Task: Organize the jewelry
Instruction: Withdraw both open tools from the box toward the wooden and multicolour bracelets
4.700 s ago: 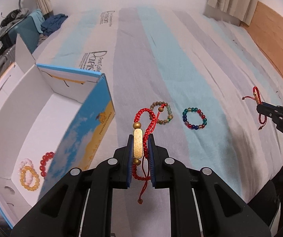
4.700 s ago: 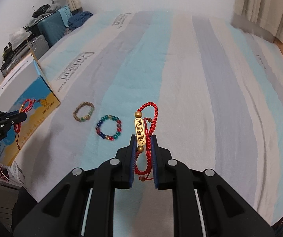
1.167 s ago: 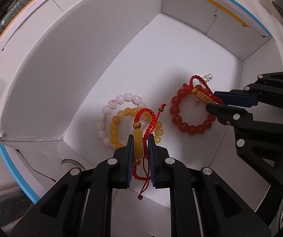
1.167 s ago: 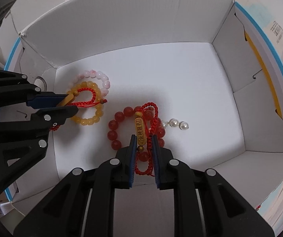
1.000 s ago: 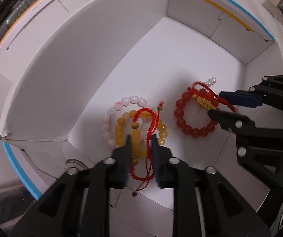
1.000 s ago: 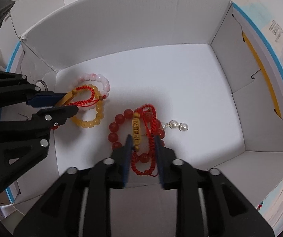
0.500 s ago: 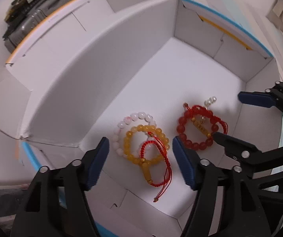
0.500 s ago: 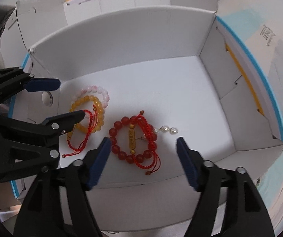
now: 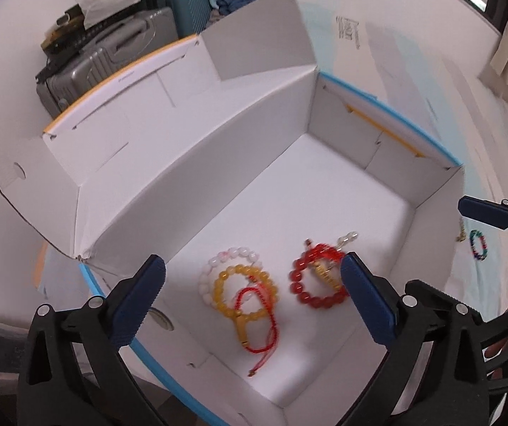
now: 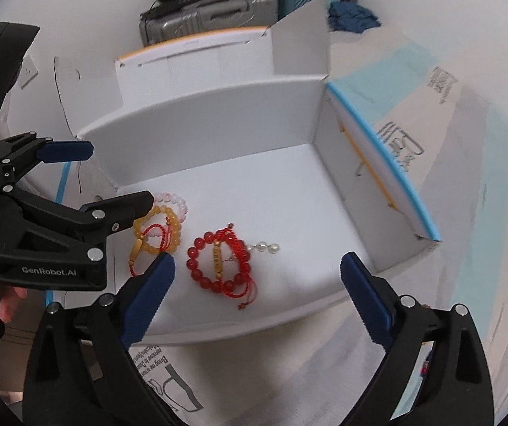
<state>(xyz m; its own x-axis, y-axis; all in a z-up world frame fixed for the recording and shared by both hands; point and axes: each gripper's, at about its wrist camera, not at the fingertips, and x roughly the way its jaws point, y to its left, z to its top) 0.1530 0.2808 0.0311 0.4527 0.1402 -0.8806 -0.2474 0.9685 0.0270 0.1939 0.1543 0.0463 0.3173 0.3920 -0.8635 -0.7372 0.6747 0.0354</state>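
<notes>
Both grippers are hanging over the open white box (image 9: 218,163), and both are spread wide with nothing between their blue pads: the left gripper (image 9: 254,298) is framing the jewelry in its own view, and the right gripper (image 10: 257,284) is doing the same from the other side. Five pieces are lying on the box floor, counted across the two views: one pink bead bracelet (image 9: 229,266), one yellow bead bracelet (image 9: 243,294), one red bead bracelet (image 10: 218,262), and two red cord bracelets, each with a gold bar. The first red cord bracelet (image 9: 257,323) is lying across the yellow beads, overlapping them; in the left wrist view its gold bar is running from the yellow ring toward the camera, and its loose cord tail is trailing on toward the near wall. The second red cord bracelet (image 10: 234,259) is lying on top of the red beads, its gold bar pointing roughly away from the right camera, with its knotted ends trailing toward the near edge of the box. A short row of pearl beads (image 10: 264,247) is sitting just beside the red ring; it looks like three pearls, though motion blur is making the count unsure. Outside the box, a multicolored bead bracelet (image 9: 478,245) is lying on the striped bedsheet (image 10: 467,149). Two suitcases (image 9: 112,56) are standing behind the box.
</notes>
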